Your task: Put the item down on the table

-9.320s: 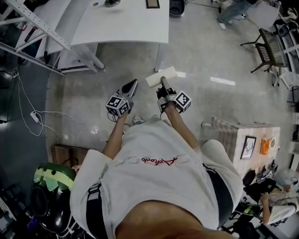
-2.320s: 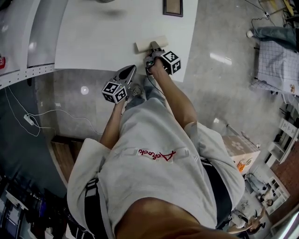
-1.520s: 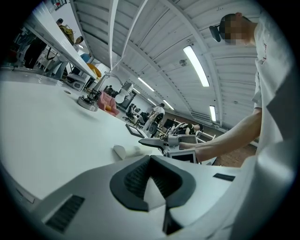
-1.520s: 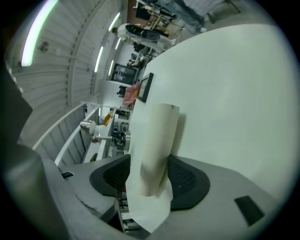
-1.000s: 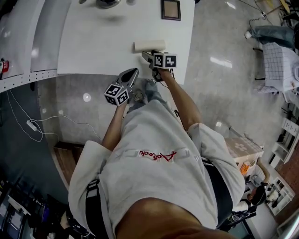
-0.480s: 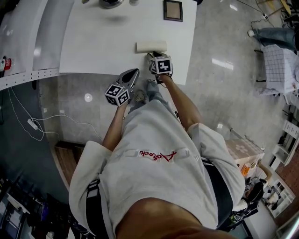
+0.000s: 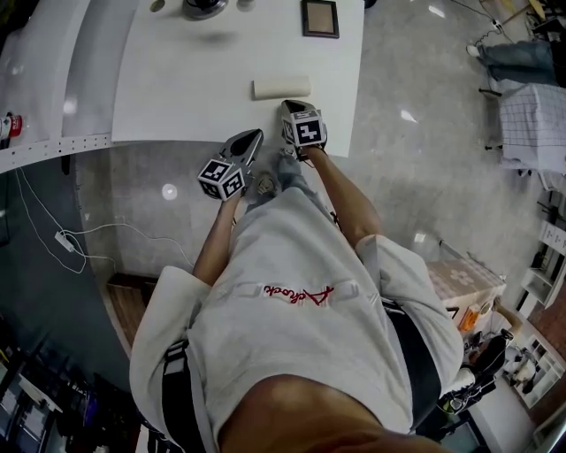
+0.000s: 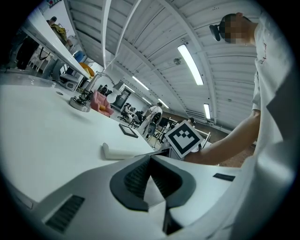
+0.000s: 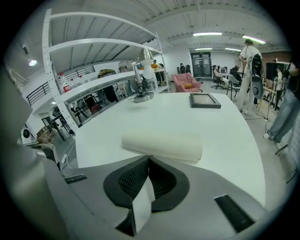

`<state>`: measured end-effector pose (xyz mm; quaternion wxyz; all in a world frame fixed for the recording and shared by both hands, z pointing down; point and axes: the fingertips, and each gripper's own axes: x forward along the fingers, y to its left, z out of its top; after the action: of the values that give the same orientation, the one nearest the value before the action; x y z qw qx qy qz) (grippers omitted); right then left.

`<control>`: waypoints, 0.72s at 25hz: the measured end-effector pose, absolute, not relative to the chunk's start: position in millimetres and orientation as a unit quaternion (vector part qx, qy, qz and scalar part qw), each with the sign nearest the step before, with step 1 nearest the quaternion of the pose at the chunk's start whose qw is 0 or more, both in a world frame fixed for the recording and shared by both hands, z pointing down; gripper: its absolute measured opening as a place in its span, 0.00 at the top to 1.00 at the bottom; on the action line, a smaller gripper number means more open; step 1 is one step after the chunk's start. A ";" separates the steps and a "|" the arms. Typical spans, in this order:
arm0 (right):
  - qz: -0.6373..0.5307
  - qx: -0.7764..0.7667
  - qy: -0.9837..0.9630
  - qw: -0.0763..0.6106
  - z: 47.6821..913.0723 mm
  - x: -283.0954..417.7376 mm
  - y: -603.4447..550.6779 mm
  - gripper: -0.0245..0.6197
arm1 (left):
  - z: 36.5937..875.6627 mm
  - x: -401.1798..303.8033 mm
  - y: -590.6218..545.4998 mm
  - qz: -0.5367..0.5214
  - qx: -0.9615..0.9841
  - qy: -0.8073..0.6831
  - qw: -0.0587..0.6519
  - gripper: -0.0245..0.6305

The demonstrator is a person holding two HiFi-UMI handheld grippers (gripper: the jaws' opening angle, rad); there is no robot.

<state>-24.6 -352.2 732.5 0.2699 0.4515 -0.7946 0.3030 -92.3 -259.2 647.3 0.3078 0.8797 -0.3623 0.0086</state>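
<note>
A: Backed off a touch since a second ago and rolled at the wrist: right gripper, that is. Jaws wide then, just been closing, now pressed together with nothing between.

B: And the cream roll?

A: Lying flat on the white table, just beyond the right tips and apart from them. Toward the near right part of the top, well short of the picture frame at the far edge. Looks settled.

B: Put down already, then, by the look of it. Left gripper?

A: Closed as well, and empty. Hanging just off the table's near edge, close to the body. No part in this.

B: How to finish well?

A: Draw straight back along the line of the jaws, never sideways, so as not to brush the roll and start it turning. Lift slightly while clearing the near edge. Hold the closed tips high enough to miss the tabletop. Then pause and check for stillness before turning away. Round thing on a smooth top, so probably quick to wander toward an edge if nudged.
</note>
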 end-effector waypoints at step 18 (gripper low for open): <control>0.108 0.466 -0.866 0.149 599.4 -31.9 -295.1 0.95 | 615.2 -81.4 -241.4 0.009 0.910 -0.332 0.250 0.93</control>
<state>-31.9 -295.1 599.4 0.1494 0.4656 -0.8656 0.1082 -81.4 -241.4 615.2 0.2497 0.9095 -0.3322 0.0089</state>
